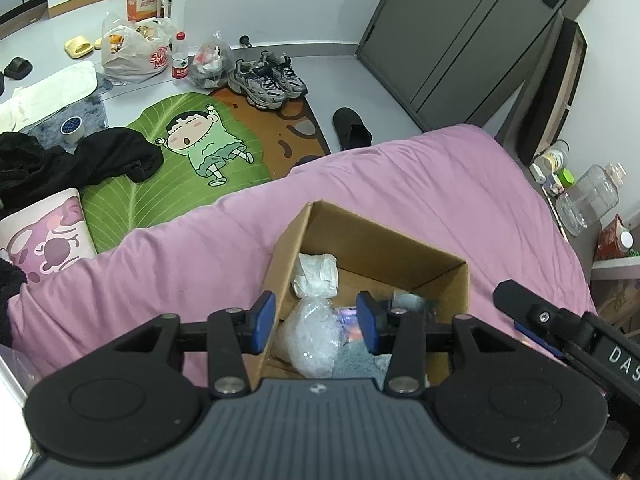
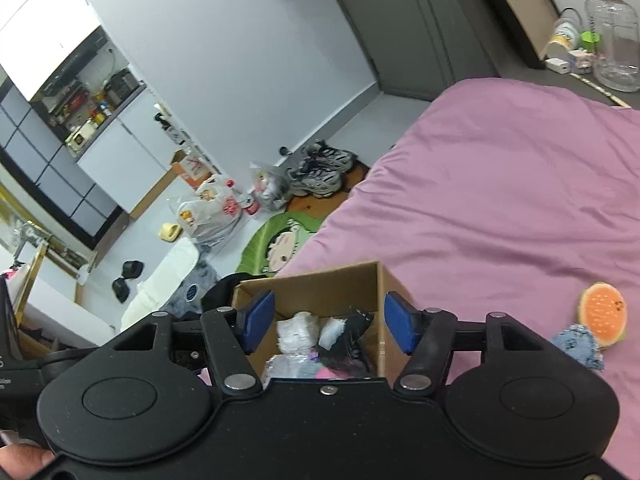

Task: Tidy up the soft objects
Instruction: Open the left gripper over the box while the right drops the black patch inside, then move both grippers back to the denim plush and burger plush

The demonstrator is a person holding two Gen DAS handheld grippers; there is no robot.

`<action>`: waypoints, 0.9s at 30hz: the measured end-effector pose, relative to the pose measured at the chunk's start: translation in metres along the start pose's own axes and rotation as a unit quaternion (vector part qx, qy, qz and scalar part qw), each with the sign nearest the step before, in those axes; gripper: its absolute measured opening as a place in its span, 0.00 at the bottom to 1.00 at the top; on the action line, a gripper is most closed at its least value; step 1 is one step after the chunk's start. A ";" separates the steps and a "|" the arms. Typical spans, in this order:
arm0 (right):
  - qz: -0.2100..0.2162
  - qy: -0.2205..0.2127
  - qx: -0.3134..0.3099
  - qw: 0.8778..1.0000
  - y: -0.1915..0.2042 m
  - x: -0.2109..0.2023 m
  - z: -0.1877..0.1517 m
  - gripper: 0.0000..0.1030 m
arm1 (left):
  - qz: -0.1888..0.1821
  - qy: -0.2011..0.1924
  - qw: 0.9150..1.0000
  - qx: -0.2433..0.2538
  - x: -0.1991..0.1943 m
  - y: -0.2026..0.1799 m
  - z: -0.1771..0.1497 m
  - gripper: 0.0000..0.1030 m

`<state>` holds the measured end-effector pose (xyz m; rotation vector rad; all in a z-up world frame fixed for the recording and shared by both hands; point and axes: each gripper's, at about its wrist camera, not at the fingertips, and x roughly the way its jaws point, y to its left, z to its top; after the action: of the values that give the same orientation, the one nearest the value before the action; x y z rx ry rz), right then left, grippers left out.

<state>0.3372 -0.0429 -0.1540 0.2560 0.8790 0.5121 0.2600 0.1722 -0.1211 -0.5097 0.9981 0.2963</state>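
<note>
While both tongs hang apart and empty, left tongs (image 1: 316, 322) and right tongs (image 2: 326, 322) sit above the cardboard box (image 1: 384, 240) (soft objects (image 1: 312, 336) inside); burger plush (image 2: 602, 314) lies right.

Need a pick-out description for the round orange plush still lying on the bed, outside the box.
Start at the pink bedspread, then the open cardboard box on it. To the right of the box two soft things lie loose on the cover, touching. The orange plush is the round one with pale dots and a green rim; its neighbour is a blue patterned cloth piece.
</note>
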 end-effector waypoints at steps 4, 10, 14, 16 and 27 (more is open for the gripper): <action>-0.020 0.008 -0.003 1.000 -0.002 -0.008 0.001 0.59 | -0.006 -0.003 1.000 0.012 -0.005 -0.005 -0.003 0.63; -0.045 0.020 0.008 0.999 -0.013 -0.030 -0.001 0.60 | -0.005 -0.017 1.000 0.023 -0.016 -0.013 -0.007 0.74; -0.063 0.018 0.006 0.998 -0.022 -0.047 -0.002 0.64 | -0.008 -0.019 0.999 0.030 -0.023 -0.018 -0.011 0.75; -0.070 0.015 0.006 0.997 -0.028 -0.055 -0.004 0.67 | -0.009 -0.020 0.999 0.034 -0.028 -0.023 -0.013 0.76; -0.081 -0.007 0.024 0.996 -0.055 -0.101 0.000 0.91 | -0.023 -0.031 0.996 0.075 -0.045 -0.058 -0.031 0.84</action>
<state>0.3018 -0.1430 -0.1100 0.2299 0.8903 0.3390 0.2408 0.1062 -0.0802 -0.3842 0.9381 0.1933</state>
